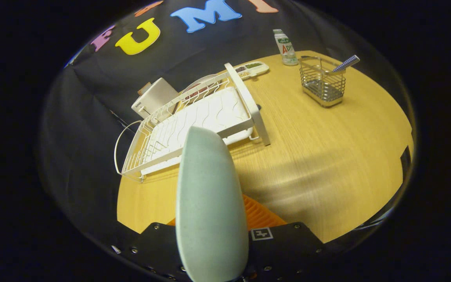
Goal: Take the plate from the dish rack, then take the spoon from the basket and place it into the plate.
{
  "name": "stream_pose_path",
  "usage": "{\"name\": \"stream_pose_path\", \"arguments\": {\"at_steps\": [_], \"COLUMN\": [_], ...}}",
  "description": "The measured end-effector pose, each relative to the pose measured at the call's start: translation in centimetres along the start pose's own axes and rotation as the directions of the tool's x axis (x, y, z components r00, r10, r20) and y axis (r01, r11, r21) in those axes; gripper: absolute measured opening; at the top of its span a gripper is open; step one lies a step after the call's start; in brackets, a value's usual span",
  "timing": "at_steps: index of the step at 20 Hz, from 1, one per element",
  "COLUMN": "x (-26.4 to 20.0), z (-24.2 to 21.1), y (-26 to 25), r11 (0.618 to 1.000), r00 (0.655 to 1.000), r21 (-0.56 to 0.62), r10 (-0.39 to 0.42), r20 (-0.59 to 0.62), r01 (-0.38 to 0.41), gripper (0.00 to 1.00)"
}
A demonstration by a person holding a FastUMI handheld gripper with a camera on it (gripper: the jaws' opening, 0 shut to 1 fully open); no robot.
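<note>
Counter (327, 156): a round wooden top that carries everything here; the booth's dark cloth wall rises behind it.
Dish rack (194, 125): white wire rack with a ribbed white drain tray inside, lying on the counter beyond the fingers and to their left. A looped wire handle sticks out at its near end and a tall white end frame stands at its far end.
Plate (210, 203): pale grey-green, seen edge-on and upright, rising between the fingers and hiding the near part of the rack. It is out of the dish rack and off the counter.
Hand-held gripper (213, 250): closed on the plate, one finger on each face of it; a ribbed pad (258, 215) shows on the right side of the plate.
White box (153, 98): a tilted boxy object just behind the rack, against the cloth wall.
Basket (323, 82): small square metal wire caddy standing upright on the far right of the counter, well apart from the rack.
Bottle (286, 47): small white drink bottle with a green and red label, standing just behind and left of the basket.
Sectioned tray (253, 68): small white dish with compartments of dark and green bits, beyond the rack's far end.
Spoon (345, 64): its blue-patterned handle leans out over the basket's right rim; the bowl end is down inside and hard to make out.
</note>
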State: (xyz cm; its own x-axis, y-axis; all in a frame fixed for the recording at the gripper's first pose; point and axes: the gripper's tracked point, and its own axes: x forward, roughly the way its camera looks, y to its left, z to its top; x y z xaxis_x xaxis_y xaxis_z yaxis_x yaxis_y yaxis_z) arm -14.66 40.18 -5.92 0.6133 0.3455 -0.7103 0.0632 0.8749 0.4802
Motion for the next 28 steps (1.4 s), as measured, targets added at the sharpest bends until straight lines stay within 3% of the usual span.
{"name": "stream_pose_path", "arguments": {"at_steps": [8,11,17,18,19,25,28], "x": [3.2,4.4,3.8,3.5,3.8,3.5,2.3], "z": [-3.6,-4.3,-3.4,-3.1,-2.8,-2.0,0.2], "y": [3.8,4.1,4.4,4.7,4.2,3.1,0.4], "r11": [0.966,0.968,0.980,0.981,0.987,0.992,0.983], "r00": [0.969,0.965,0.969,0.971,0.976,0.988,0.999], "r21": [0.197,0.184,0.100,0.089,0.060,-0.086,-0.184], "r10": [0.197,0.201,0.188,0.186,0.159,0.078,-0.037], "r20": [-0.149,-0.171,-0.161,-0.151,-0.146,-0.132,-0.038], "r01": [-0.166,-0.169,-0.174,-0.174,-0.152,-0.090,0.029], "gripper": [0.56,0.56,0.58,0.66,0.87,0.95,0.98]}}
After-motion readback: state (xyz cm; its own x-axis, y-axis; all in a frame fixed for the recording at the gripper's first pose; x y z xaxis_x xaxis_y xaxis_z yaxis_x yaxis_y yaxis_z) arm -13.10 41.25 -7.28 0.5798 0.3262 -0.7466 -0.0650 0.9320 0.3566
